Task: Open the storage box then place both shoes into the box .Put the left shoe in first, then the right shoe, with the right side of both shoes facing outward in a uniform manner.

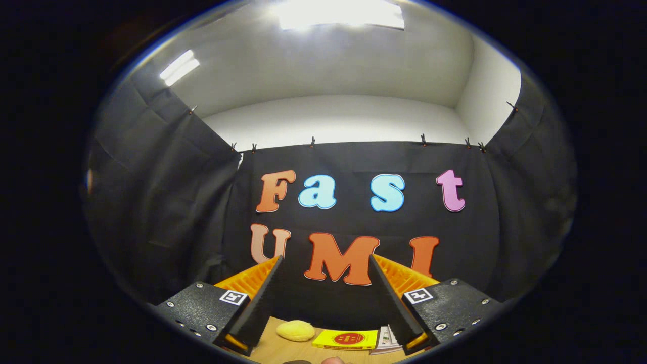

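The claw (326, 263) was found wide open with nothing held between its fingers. Its two fingers rose from the lower part of the frame and pointed up toward the black cloth wall (354, 156) of the booth, with a broad gap between them. The left finger (258, 303) stood at lower left of centre and the right finger (391, 303) at lower right of centre. Each finger sat on a dark textured mount bearing a small square marker, one (233, 297) at lower left and one (417, 295) at lower right.

The storage box and the shoes could not be located from this position; their whereabouts could not be told.

A strip of wooden desk (298, 350) was seen at the bottom centre of the frame, low between the fingers. On it lay a soft yellow lump (295, 330), just right of the left finger's base. Beside it, further right, lay a flat yellow packet (345, 339) with a red round mark. Next to the packet, against the right finger's base, lay a stack of printed papers (385, 341), partly hidden by that finger. These three items sat apart from the fingers and untouched.

Above the cloth wall, a pale wall and ceiling (333, 65) filled the upper frame, with one bright light panel (338, 14) at top centre and another (179, 66) at upper left.
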Tool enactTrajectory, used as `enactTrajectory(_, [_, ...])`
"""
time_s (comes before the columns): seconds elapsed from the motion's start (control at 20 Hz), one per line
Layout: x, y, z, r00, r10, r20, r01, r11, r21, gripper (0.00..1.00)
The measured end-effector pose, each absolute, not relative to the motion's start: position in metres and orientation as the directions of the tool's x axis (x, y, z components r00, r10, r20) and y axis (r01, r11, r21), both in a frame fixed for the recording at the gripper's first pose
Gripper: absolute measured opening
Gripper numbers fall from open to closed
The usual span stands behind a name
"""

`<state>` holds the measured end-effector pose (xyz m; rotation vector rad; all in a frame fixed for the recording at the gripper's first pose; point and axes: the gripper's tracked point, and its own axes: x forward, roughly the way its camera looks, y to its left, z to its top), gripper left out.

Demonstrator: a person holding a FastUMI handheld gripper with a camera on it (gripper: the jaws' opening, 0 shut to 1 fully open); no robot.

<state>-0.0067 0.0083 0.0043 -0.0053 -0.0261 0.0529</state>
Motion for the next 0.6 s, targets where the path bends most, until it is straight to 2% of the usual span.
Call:
enactTrajectory(0.2, [-0.004, 0.005, -0.003, 0.999, 0.036, 0.01, -0.036, 0.999, -0.001, 0.96])
enactTrajectory(0.45, [0.004, 0.02, -0.033, 0.994, 0.079, -0.074, -0.077, 0.996, 0.037, 0.96])
enactTrajectory(0.6, [0.008, 0.022, -0.032, 0.994, 0.089, -0.06, -0.087, 0.996, 0.032, 0.96])
